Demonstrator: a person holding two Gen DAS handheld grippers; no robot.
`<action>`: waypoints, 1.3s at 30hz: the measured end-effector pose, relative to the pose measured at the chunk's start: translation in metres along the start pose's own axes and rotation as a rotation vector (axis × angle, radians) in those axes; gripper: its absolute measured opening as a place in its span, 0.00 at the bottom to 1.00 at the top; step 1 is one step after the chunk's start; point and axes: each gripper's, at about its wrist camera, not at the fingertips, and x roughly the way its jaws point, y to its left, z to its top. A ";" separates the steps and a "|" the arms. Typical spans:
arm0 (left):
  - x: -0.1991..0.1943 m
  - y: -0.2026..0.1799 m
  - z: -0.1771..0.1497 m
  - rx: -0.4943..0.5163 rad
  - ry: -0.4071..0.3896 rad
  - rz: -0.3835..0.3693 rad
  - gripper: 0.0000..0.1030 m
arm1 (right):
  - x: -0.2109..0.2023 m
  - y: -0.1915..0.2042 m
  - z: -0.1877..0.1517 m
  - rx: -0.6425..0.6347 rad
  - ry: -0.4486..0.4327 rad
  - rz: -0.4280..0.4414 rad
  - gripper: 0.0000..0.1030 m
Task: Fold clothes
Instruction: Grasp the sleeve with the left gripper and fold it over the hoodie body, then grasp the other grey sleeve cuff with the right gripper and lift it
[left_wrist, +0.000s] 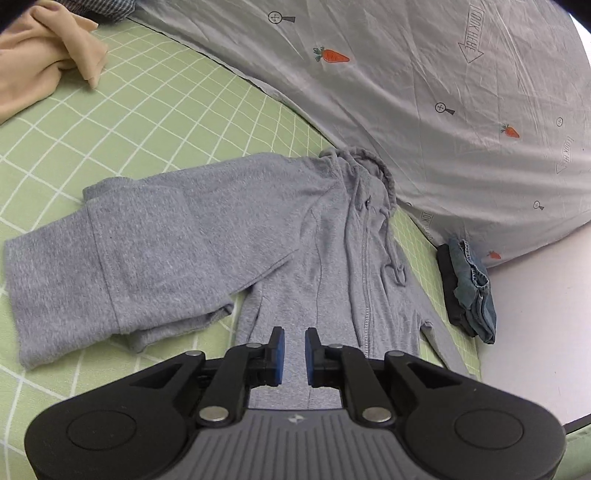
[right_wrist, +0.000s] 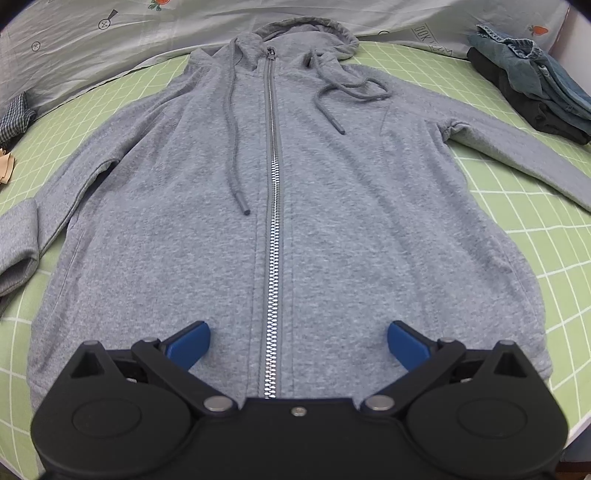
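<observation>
A grey zip-up hoodie (right_wrist: 332, 206) lies front up on the green checked bed sheet (right_wrist: 517, 206), zipper (right_wrist: 272, 221) closed, hood towards the far side. Its left sleeve (left_wrist: 110, 266) is bent back on itself beside the body. My right gripper (right_wrist: 298, 341) is wide open above the hem, one blue pad on each side of the zipper. My left gripper (left_wrist: 294, 349) hovers over the hoodie's (left_wrist: 325, 236) lower left side, jaws a narrow gap apart with nothing between them.
A grey quilt with carrot prints (left_wrist: 443, 110) lies along the far side. Folded jeans on a dark garment (right_wrist: 535, 85) sit at the far right. A beige garment (left_wrist: 44, 62) and a checked cloth (right_wrist: 14, 118) lie at the left. The bed edge (left_wrist: 480, 354) is at the right.
</observation>
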 end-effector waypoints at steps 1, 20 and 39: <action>-0.007 0.003 0.000 0.004 -0.013 0.023 0.13 | -0.001 0.002 0.002 -0.013 0.002 -0.004 0.98; -0.046 0.113 0.025 -0.359 -0.092 0.368 0.53 | 0.002 0.067 0.034 -0.196 -0.036 -0.027 0.86; 0.019 0.018 0.077 -0.132 -0.106 0.013 0.06 | 0.017 -0.004 0.055 0.021 0.022 -0.066 0.89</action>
